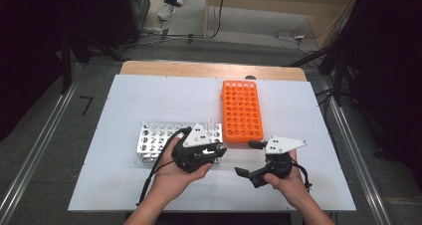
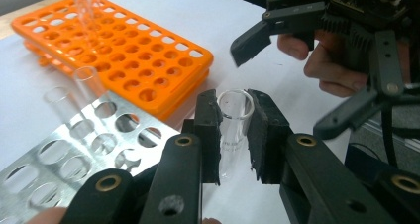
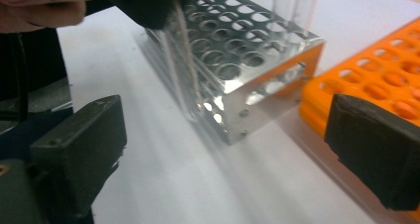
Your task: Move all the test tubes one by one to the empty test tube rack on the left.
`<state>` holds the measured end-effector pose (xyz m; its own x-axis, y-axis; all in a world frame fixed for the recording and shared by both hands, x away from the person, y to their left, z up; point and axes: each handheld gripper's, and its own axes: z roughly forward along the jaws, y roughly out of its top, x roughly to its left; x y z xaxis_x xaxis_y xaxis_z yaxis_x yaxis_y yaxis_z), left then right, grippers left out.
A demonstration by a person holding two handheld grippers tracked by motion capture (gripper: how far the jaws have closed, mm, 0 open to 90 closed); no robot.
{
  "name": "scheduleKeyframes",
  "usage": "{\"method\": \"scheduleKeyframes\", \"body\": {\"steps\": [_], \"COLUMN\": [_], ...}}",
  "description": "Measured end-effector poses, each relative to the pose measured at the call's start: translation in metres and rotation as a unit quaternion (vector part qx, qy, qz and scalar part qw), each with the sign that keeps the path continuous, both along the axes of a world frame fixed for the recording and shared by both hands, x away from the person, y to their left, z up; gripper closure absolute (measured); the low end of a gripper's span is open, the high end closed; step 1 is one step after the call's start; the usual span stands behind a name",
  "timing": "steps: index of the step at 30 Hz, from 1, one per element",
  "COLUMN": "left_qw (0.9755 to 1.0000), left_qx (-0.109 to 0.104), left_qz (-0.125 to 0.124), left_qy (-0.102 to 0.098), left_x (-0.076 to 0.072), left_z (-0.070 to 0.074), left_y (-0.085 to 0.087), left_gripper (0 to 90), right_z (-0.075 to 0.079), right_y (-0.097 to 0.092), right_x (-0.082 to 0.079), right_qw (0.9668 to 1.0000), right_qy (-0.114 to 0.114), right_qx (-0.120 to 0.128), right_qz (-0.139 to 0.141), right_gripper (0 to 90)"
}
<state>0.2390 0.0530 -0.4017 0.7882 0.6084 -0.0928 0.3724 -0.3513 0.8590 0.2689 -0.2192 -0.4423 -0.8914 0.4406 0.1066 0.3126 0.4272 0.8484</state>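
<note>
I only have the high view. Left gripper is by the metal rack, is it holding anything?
Observer: Yes. The left gripper is shut on a clear glass tube, upright between its pads.
Operator: And the right one?
Observer: The right gripper is open, nothing between its jaws.
Operator: Any tubes in the racks?
Observer: Two stand at a far corner of the metal rack; one stands in the orange rack.

The tube (image 2: pixel 234 127) in my left gripper (image 2: pixel 233 135) is clear, glossy glass. My pads (image 2: pixel 265 135) are matt black, rough-edged rubber. At lower left, the rack (image 2: pixel 74 149) is shiny bare metal; the orange rack (image 2: pixel 124 55) is smooth plastic. The counter (image 1: pixel 149 100) looks matt white.
</note>
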Motion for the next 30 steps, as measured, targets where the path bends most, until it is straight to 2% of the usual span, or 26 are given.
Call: {"method": "scheduleKeyframes", "body": {"steps": [4, 10, 14, 23, 30], "left_qw": [0.9999, 0.9997, 0.9993, 0.9983, 0.9974], "left_qx": [-0.003, 0.001, 0.0, 0.005, 0.013], "left_qz": [0.009, 0.022, 0.031, 0.049, 0.063], "left_qy": [-0.004, -0.013, -0.019, -0.031, -0.034], "left_x": [-0.001, 0.001, 0.006, 0.025, 0.045], "left_z": [0.003, 0.011, 0.017, 0.029, 0.031], "left_y": [0.009, 0.026, 0.036, 0.046, 0.048], "left_gripper": [76.7, 76.7, 76.7, 76.7, 76.7], "right_z": [-0.002, -0.006, -0.007, -0.01, -0.013], "right_y": [-0.014, -0.03, -0.042, -0.059, -0.068], "right_x": [0.007, 0.015, 0.02, 0.026, 0.03], "right_qw": [0.9998, 0.9994, 0.9985, 0.9968, 0.996], "right_qy": [0.004, -0.001, 0.003, 0.012, 0.012], "right_qx": [0.012, 0.006, 0.014, 0.018, 0.024], "right_qz": [-0.015, -0.034, -0.053, -0.078, -0.086], "right_gripper": [0.0, 0.0, 0.0, 0.0, 0.0]}}
